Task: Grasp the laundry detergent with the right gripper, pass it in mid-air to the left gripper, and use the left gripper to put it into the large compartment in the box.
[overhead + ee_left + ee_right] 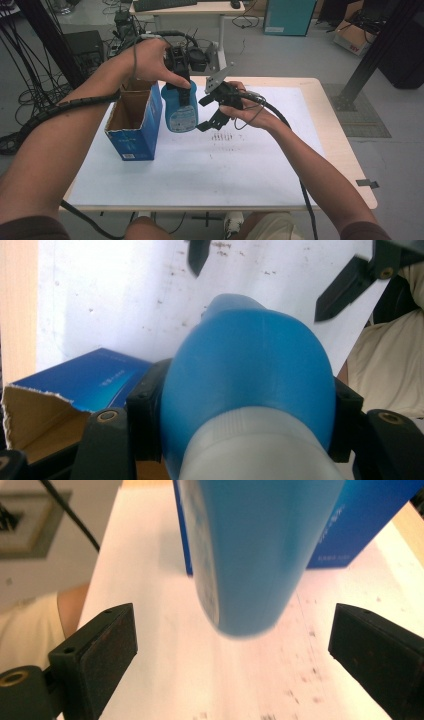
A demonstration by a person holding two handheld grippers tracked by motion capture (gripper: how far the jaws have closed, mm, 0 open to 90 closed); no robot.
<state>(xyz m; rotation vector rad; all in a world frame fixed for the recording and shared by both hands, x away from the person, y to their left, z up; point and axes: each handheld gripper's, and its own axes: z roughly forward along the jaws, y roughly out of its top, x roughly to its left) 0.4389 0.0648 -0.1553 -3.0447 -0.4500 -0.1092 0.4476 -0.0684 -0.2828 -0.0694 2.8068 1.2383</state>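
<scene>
A pale wooden table [330,125] stands in a cluttered workroom, most of its top covered by a white sheet [200,170] speckled with dark marks. Behind it are a desk [200,10], tangled cables on a grey floor, and a teal cabinet [290,15].

From the high view, a person's 2 forearms reach in from below. The left gripper [181,75] points down and clamps the top of a blue bottle [181,112], holding it in the air above the sheet, just beside an open blue box [132,120]. The right gripper [212,112] sits close to the bottle's right side, its jaws spread wide and touching nothing.

The left gripper view looks down the bottle [250,385]: a smooth, rounded blue plastic shoulder above a white band, squeezed between 2 black pads. It also shows the box [75,385] with its torn brown cardboard rim, and the far tips of the right gripper [280,275].

The right gripper view shows the bottle's [250,555] rounded base hanging clear of the sheet [175,655], between 2 worn, flat black pads [107,640] that stand well apart from it. The glossy box [350,525] rests behind.
</scene>
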